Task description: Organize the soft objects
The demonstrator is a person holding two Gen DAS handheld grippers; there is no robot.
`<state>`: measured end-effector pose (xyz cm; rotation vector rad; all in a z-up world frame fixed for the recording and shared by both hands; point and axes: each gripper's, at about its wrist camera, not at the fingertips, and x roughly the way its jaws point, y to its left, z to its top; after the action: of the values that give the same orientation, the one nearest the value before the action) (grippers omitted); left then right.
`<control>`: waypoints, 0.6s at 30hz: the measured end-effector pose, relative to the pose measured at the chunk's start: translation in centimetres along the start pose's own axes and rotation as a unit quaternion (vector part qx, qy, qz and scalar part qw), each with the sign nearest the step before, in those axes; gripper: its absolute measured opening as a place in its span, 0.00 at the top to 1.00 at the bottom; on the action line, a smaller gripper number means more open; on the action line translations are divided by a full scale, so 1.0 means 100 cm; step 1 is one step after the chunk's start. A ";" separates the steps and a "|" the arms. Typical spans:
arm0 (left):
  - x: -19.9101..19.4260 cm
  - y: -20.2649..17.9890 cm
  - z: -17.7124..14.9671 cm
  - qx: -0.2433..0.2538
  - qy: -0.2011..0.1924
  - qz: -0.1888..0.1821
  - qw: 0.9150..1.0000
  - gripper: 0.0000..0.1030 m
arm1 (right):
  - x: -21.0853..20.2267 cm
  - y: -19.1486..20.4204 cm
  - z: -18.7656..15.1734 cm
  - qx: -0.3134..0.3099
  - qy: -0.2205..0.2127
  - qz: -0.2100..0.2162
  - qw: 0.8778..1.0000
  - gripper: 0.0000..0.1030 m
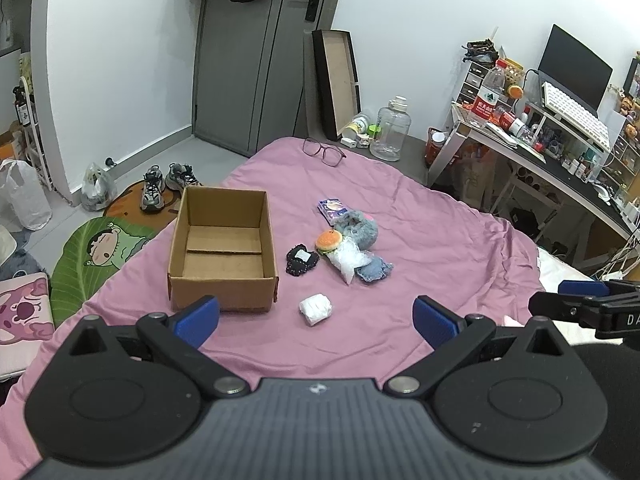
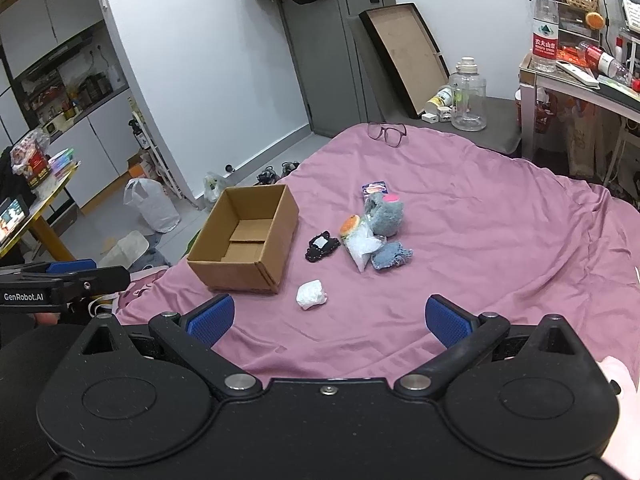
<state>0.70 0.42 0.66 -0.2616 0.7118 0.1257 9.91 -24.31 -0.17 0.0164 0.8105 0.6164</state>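
An open, empty cardboard box (image 1: 224, 248) (image 2: 246, 238) sits on the pink bedspread (image 1: 420, 216) (image 2: 480, 208). To its right lie a black patch (image 1: 302, 260) (image 2: 322, 246), a burger plush (image 1: 329, 241) (image 2: 350, 224), a grey fluffy toy (image 1: 357, 227) (image 2: 384, 214), a clear plastic bag (image 1: 346, 260) (image 2: 362, 250), a blue denim piece (image 1: 374, 269) (image 2: 392, 255) and a purple packet (image 1: 331, 208) (image 2: 375, 189). A white wad (image 1: 315, 309) (image 2: 311, 294) lies nearest. My left gripper (image 1: 316, 320) and right gripper (image 2: 330, 320) are both open and empty, just short of the wad.
Glasses (image 1: 323, 152) (image 2: 387, 132) lie at the bed's far edge. A large clear jug (image 1: 390, 128) (image 2: 467, 96) and a leaning tray (image 1: 336, 80) stand on the floor beyond. A cluttered desk (image 1: 560, 148) is at the right; shoes (image 1: 168, 184) and mats are on the left.
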 end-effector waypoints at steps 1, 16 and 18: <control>0.002 0.001 0.002 0.000 0.001 0.000 1.000 0.01 | 0.001 -0.002 0.001 0.003 0.000 -0.001 1.000 0.00; 0.041 0.027 0.027 0.008 0.011 0.003 1.000 0.01 | 0.051 -0.028 0.014 0.052 0.012 0.011 0.999 0.00; 0.050 0.031 0.028 0.009 0.016 0.000 1.000 0.01 | 0.059 -0.029 0.016 0.054 0.014 0.012 0.998 0.00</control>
<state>5.59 4.26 -1.14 -0.2460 0.7448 0.1151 15.59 -23.21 -3.73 0.1158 0.8717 0.5960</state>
